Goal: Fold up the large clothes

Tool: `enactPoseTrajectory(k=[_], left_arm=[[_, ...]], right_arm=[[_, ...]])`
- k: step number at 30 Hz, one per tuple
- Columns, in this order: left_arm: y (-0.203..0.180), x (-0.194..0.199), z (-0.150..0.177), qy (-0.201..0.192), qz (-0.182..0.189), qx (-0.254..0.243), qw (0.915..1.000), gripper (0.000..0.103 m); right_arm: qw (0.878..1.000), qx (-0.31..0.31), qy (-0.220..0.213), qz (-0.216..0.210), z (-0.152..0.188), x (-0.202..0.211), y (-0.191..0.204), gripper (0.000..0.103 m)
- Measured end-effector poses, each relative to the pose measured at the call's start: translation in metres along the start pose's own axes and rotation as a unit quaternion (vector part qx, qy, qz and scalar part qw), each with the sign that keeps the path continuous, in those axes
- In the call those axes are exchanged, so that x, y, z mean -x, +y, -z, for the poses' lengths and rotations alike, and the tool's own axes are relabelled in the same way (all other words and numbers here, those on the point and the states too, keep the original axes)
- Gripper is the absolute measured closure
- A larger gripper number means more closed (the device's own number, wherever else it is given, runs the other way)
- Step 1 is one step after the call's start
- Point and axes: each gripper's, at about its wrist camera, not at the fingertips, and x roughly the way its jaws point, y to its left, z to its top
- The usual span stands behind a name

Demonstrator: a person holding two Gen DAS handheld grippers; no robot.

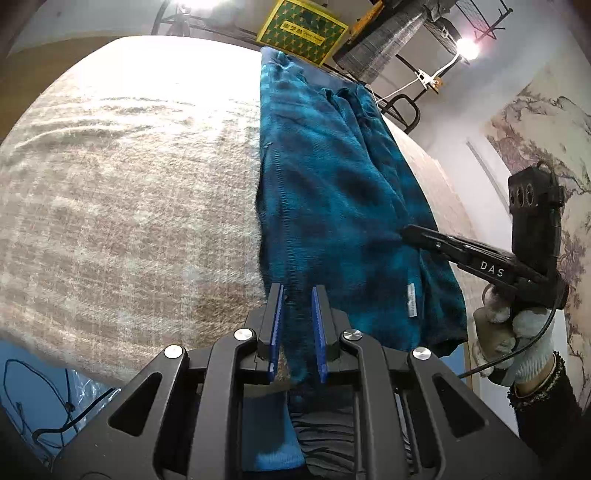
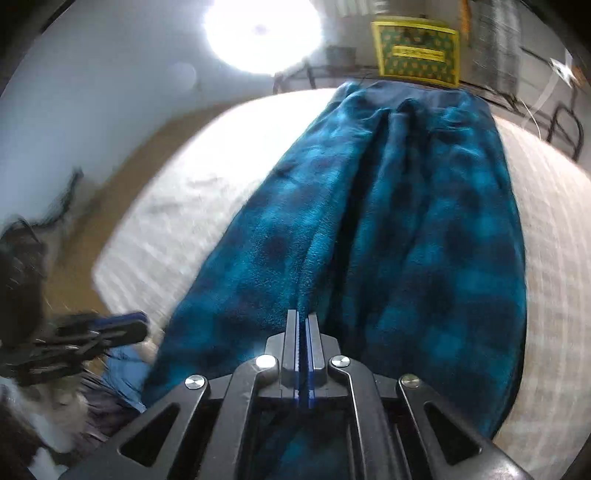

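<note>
A blue plaid fleece garment (image 1: 332, 184) (image 2: 406, 240) lies lengthwise on a beige woven cover (image 1: 129, 203) (image 2: 177, 221), its near end hanging over the front edge. My left gripper (image 1: 297, 291) is shut on the garment's near left hem, with a strip of fleece between the blue pads. My right gripper (image 1: 404, 230) (image 2: 303, 314) pinches a raised crease at the garment's middle, pads pressed together and fabric puckering at the tips. A white-gloved hand (image 1: 524, 332) holds it. In the right wrist view the left gripper (image 2: 140, 323) shows blurred at the lower left.
A yellow-green box (image 1: 303, 31) (image 2: 417, 51) stands beyond the cover's far end, beside metal racks and a bright lamp (image 1: 467, 48). Grey and light blue clothes (image 1: 325, 435) lie below the front edge. Cables (image 1: 44, 406) trail on the blue floor at lower left.
</note>
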Motion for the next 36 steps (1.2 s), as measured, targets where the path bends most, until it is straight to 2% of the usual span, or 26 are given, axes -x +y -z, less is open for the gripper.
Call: enactPoseTrajectory(k=[4, 8, 9, 11, 12, 15, 17, 19, 21, 23, 25, 30, 34, 36], left_arm=[[-0.007, -0.011, -0.001, 0.012, -0.009, -0.016, 0.9998, 0.089], [-0.019, -0.031, 0.002, 0.025, -0.034, -0.053, 0.9977, 0.089], [-0.021, -0.037, 0.004, 0.030, -0.044, -0.063, 0.9966, 0.085], [-0.026, -0.044, 0.008, 0.031, -0.064, -0.091, 0.9933, 0.083], [-0.029, -0.043, 0.010, 0.028, -0.070, -0.102, 0.9919, 0.082], [-0.028, -0.037, 0.013, 0.032, -0.060, -0.098, 0.9928, 0.069], [-0.021, -0.029, 0.016, 0.034, -0.045, -0.073, 0.9957, 0.048], [-0.010, -0.021, 0.021, 0.037, -0.029, -0.042, 0.9980, 0.045], [0.002, -0.023, 0.023, 0.055, -0.006, 0.001, 0.9985, 0.045], [0.014, -0.027, 0.029, 0.075, 0.021, 0.046, 0.9959, 0.045], [0.019, -0.028, 0.033, 0.073, 0.034, 0.066, 0.9945, 0.044], [0.020, -0.026, 0.038, 0.091, 0.065, 0.093, 0.9893, 0.044], [0.013, -0.026, 0.046, 0.097, 0.078, 0.091, 0.9880, 0.044], [0.009, -0.028, 0.046, 0.099, 0.080, 0.087, 0.9880, 0.044]], right_arm=[[1.000, -0.001, 0.029, 0.006, 0.012, -0.022, -0.003, 0.102], [0.999, 0.008, 0.038, 0.017, 0.016, -0.025, 0.002, 0.096], [0.999, 0.008, 0.038, 0.018, 0.017, -0.021, 0.001, 0.093], [1.000, -0.005, 0.023, -0.003, 0.017, -0.005, -0.002, 0.070], [1.000, -0.018, 0.006, -0.018, 0.021, 0.012, -0.008, 0.068], [0.998, -0.039, -0.033, -0.027, 0.039, 0.053, -0.023, 0.061], [0.997, -0.056, -0.053, -0.014, 0.060, 0.082, -0.042, 0.046], [0.996, -0.074, -0.058, -0.003, 0.079, 0.097, -0.059, 0.042], [0.993, -0.105, -0.050, -0.006, 0.099, 0.104, -0.081, 0.040], [0.989, -0.140, -0.035, -0.030, 0.117, 0.099, -0.098, 0.040], [0.984, -0.166, -0.022, -0.057, 0.130, 0.092, -0.108, 0.040], [0.972, -0.199, -0.007, -0.122, 0.141, 0.064, -0.113, 0.040], [0.962, -0.207, 0.004, -0.176, 0.145, 0.048, -0.107, 0.042], [0.961, -0.206, 0.008, -0.185, 0.140, 0.038, -0.106, 0.043]])
